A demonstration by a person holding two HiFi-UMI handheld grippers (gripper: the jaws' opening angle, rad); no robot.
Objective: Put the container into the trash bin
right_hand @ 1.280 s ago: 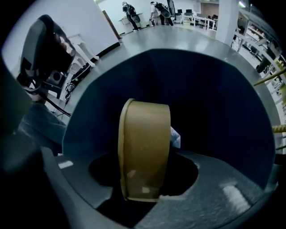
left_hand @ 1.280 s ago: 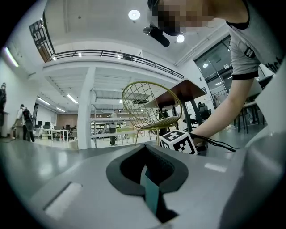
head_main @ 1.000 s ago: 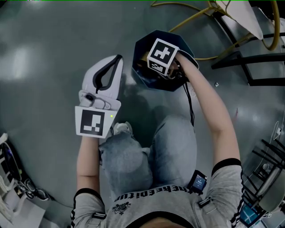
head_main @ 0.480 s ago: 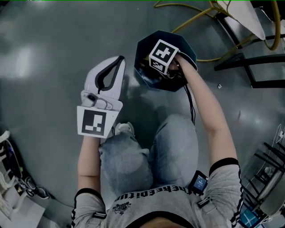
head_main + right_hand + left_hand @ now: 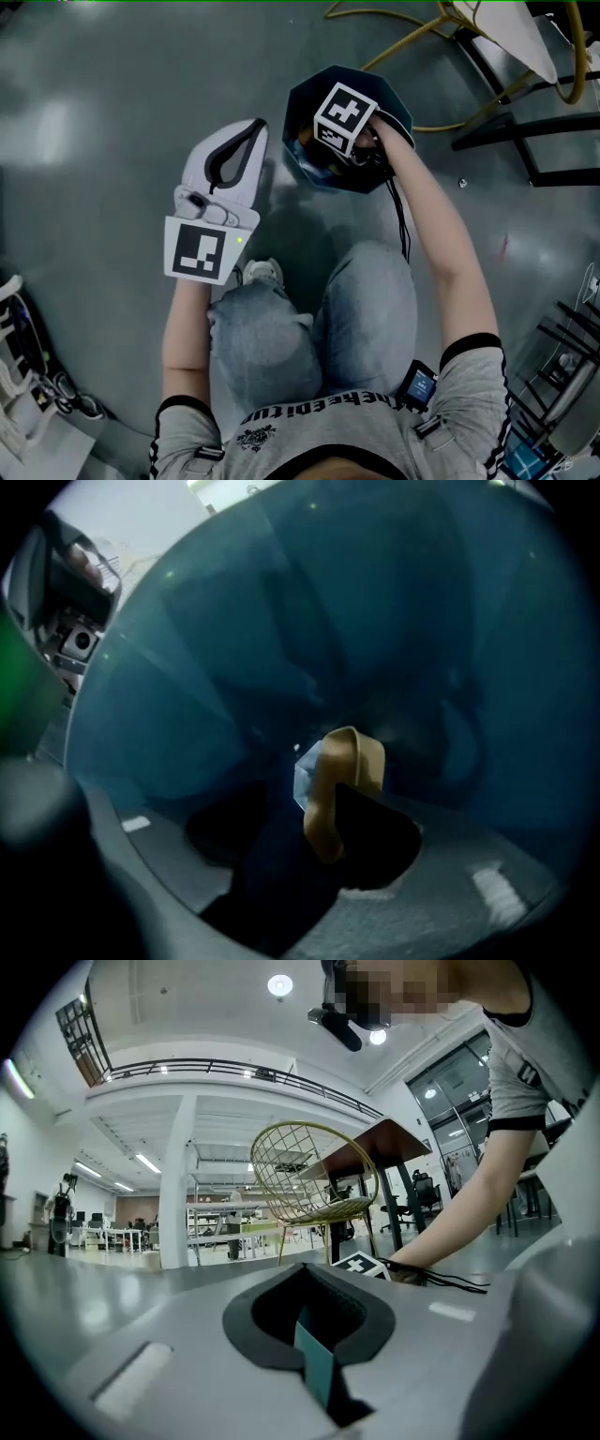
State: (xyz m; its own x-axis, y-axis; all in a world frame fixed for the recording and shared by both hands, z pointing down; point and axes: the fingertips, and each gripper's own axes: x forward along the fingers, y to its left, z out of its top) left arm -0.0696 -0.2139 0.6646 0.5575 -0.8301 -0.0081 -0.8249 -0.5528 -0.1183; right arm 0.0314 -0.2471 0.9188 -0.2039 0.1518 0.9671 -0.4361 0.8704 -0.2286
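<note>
The dark blue trash bin stands on the grey floor in front of the person's knees. My right gripper reaches down into it, and only its marker cube shows in the head view. In the right gripper view a tan container with a clear lid sits edge-on between the jaws of that gripper, deep inside the bin. The jaws are opening and do not look pressed on it. My left gripper hovers level to the left of the bin, shut and empty; it also shows in its own view.
A yellow wire chair and a dark table stand beyond the bin; their legs and black frame cross the top right. The person's jeans-clad knees fill the middle. Cables and gear lie at the lower left.
The right gripper's cube stays inside the bin mouth. The left gripper holds its place beside the bin. Only the view has shifted a little.
</note>
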